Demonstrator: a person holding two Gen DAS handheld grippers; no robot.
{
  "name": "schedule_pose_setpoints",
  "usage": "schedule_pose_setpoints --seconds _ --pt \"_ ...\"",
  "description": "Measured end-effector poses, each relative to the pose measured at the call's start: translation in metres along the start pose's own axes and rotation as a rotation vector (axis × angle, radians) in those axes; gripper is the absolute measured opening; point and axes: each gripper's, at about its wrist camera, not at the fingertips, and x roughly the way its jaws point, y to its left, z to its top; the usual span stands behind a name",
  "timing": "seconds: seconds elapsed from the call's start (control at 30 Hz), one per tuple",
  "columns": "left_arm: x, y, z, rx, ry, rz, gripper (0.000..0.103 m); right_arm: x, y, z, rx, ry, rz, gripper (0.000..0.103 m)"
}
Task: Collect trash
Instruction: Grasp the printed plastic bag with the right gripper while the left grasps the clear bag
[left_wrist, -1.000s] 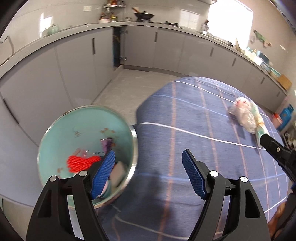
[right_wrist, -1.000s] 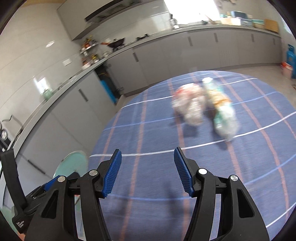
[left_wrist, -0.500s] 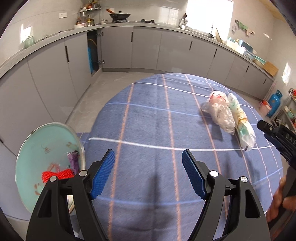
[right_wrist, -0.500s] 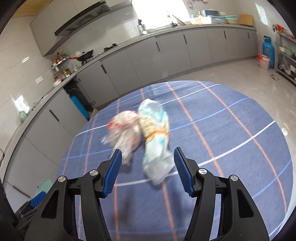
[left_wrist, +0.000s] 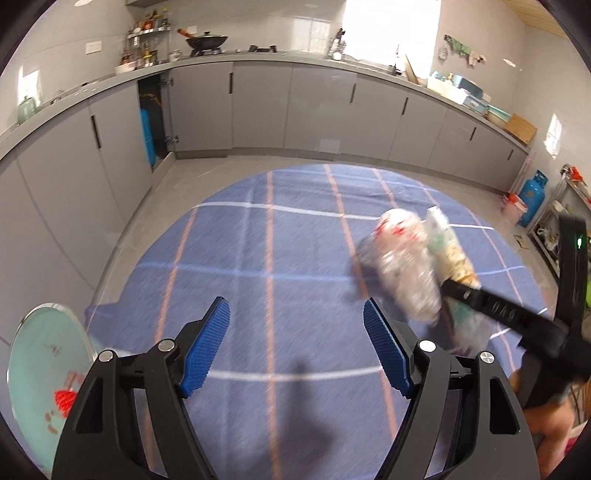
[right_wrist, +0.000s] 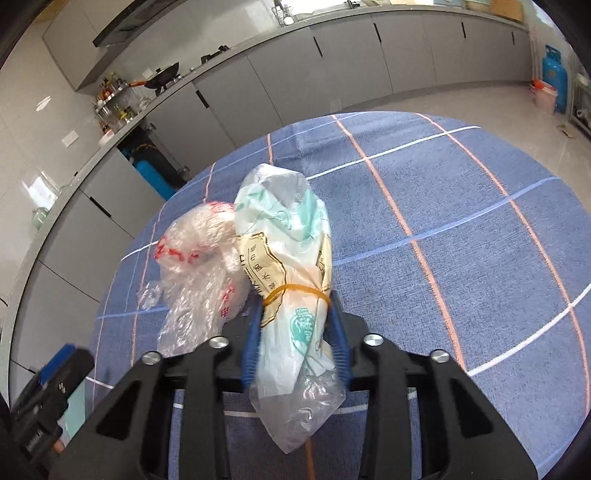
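Grasp step of trash collection. The right tongs (right_wrist: 295, 343) pinch the green-printed plastic bag (right_wrist: 291, 266), bound with a rubber band (right_wrist: 295, 291), which lies on the blue checked worktop (right_wrist: 461, 229). A crumpled clear bag (right_wrist: 199, 266) with red print touches its left side. The left tongs (left_wrist: 295, 347) hang spread and empty above the worktop, nearer the trash bin (left_wrist: 40, 365) at the worktop's left edge. The next move probably calls for lifting the pinched bag and carrying it across to the bin without dragging its neighbour.
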Motion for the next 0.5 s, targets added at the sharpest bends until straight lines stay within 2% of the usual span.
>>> schedule_pose_setpoints --seconds 0.13,0.3,0.4,0.5 --pt "0.010 -0.019 0.016 0.025 -0.020 -0.032 0.074 -0.015 -0.004 0.003 0.013 -0.043 0.009 0.024" --pt "0.026 -0.048 0.035 0.051 -0.042 -0.081 0.074 -0.038 -0.019 0.008 0.053 -0.141 -0.053 0.024" --pt "0.045 -0.065 0.041 0.072 -0.018 -0.095 0.074 -0.041 -0.031 0.006 0.088 -0.166 -0.076 0.024" --pt "0.065 -0.078 0.039 0.093 0.017 -0.093 0.072 -0.037 -0.040 0.003 0.119 -0.152 -0.067 0.024"
